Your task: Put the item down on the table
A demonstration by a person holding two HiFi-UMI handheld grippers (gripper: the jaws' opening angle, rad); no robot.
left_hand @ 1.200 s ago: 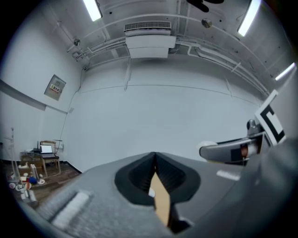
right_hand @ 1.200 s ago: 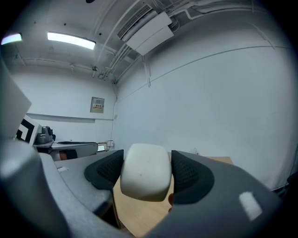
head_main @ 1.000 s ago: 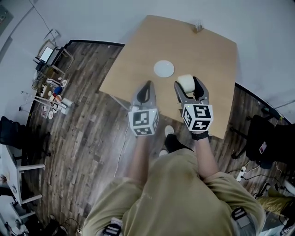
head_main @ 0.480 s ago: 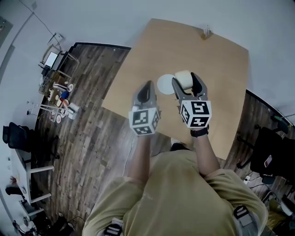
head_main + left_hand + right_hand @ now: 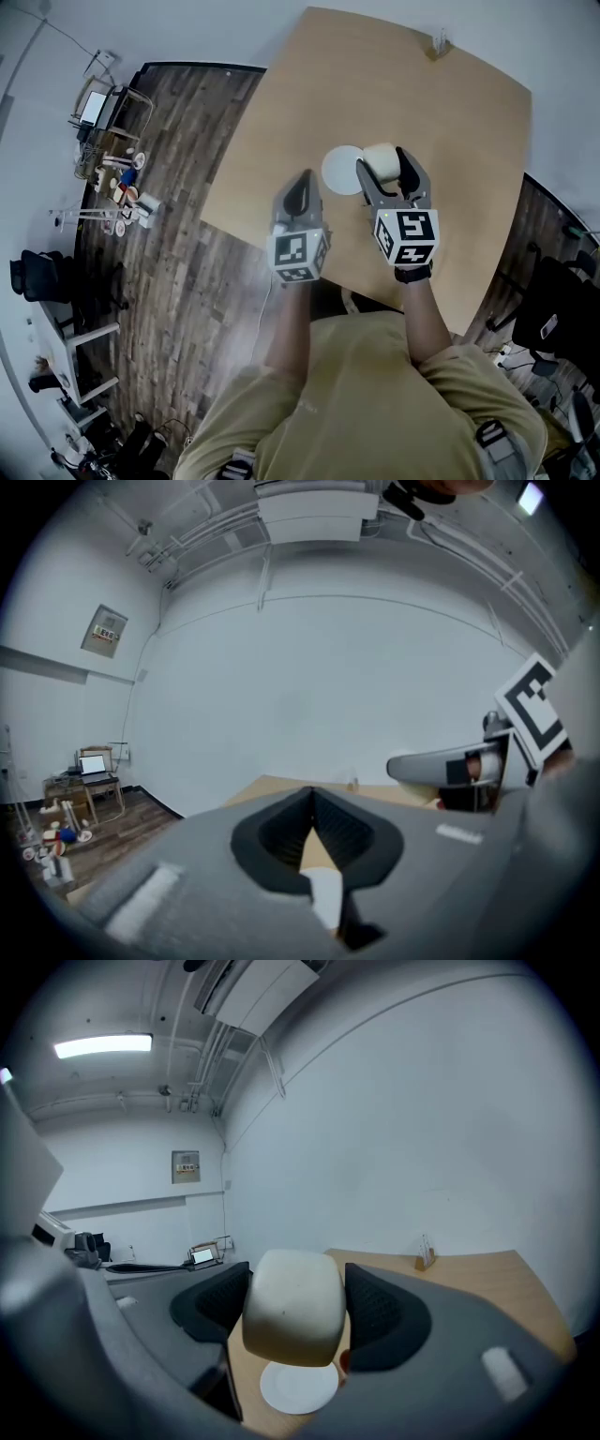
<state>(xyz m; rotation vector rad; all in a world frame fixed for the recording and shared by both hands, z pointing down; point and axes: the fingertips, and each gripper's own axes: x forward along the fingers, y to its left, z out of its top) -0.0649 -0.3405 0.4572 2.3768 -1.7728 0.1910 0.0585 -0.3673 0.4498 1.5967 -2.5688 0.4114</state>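
A cream, rounded cup [image 5: 379, 157] is held off the wooden table [image 5: 459, 112] by my right gripper [image 5: 382, 162], which is shut on its sides. In the right gripper view the cup [image 5: 292, 1309] fills the gap between the dark pads, hanging above a white saucer [image 5: 298, 1387]. From the head view the saucer [image 5: 337, 171] lies on the table just left of the cup. My left gripper [image 5: 300, 183] hovers over the table's near left edge, with its jaws together and nothing in them [image 5: 314, 829].
A small card holder [image 5: 438, 42] stands at the table's far edge. Left of the table is wood floor, with a cart holding a laptop [image 5: 97, 105] and small items beside it. Dark chairs [image 5: 42, 277] stand at the far left.
Both grippers have moved forward over the table. The cup, earlier to the right of the saucer and nearer to me, now sits right beside the saucer's right edge.
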